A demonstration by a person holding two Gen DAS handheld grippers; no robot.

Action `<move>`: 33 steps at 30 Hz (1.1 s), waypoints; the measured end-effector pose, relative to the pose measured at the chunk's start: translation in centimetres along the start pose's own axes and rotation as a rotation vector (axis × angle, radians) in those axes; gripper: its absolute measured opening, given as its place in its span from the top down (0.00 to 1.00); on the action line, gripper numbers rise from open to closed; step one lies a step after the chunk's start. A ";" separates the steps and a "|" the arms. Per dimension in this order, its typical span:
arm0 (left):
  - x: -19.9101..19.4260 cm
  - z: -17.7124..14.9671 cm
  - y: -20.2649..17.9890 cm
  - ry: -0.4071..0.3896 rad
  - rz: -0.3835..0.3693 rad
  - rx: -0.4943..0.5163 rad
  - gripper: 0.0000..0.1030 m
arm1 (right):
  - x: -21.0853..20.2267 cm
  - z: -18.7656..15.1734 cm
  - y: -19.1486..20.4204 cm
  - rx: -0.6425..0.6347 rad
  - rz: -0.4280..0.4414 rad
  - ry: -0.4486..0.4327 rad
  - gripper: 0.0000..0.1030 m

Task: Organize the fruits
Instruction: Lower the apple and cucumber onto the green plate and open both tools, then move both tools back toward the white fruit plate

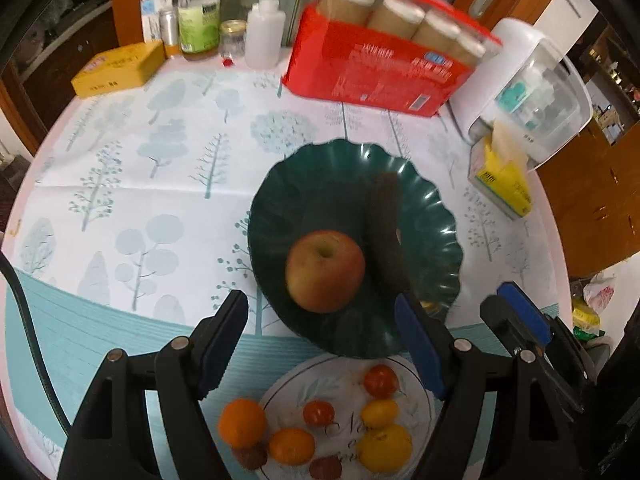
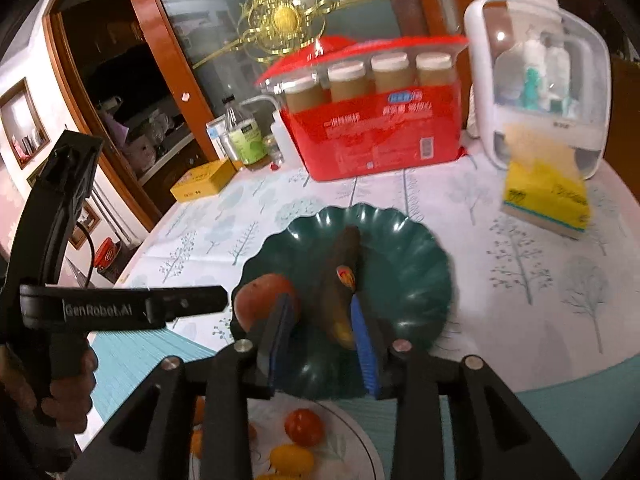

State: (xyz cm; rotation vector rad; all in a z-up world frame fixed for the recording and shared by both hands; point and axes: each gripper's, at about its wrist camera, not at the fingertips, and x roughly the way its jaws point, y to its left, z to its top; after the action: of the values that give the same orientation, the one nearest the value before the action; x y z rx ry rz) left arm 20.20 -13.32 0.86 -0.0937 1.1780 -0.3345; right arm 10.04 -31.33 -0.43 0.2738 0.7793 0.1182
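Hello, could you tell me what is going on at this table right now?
A person holding a gripper in each hand is sorting fruit between two plates. The green plate already holds an apple and a dark, overripe banana. The right gripper stands around the banana's near end, its jaws slightly apart. The left gripper is open with nothing in it, above the white plate, where oranges, a lemon and small tomatoes remain.

A round table (image 1: 120, 184) with a tree-print cloth stands before dark wooden cabinets (image 2: 132, 92) with glass doors.
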 end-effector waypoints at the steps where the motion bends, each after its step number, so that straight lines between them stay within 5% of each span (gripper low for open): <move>1: -0.6 -0.2 0.0 -0.010 0.001 -0.001 0.27 | -1.0 -0.1 0.2 -0.005 -0.007 -0.011 0.66; 12: -8.0 -5.0 -0.9 -0.112 0.012 0.022 0.27 | -8.3 -2.6 1.3 0.010 -0.028 -0.073 0.64; 33: -14.2 -18.7 2.1 -0.108 0.114 -0.018 0.27 | -15.4 -12.1 3.9 0.024 0.016 -0.039 0.64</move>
State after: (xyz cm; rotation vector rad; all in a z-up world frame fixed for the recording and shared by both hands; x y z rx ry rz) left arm -1.39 -5.04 5.79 -0.0593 1.0750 -0.2163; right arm -9.44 -28.30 2.93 0.3046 0.7403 0.1177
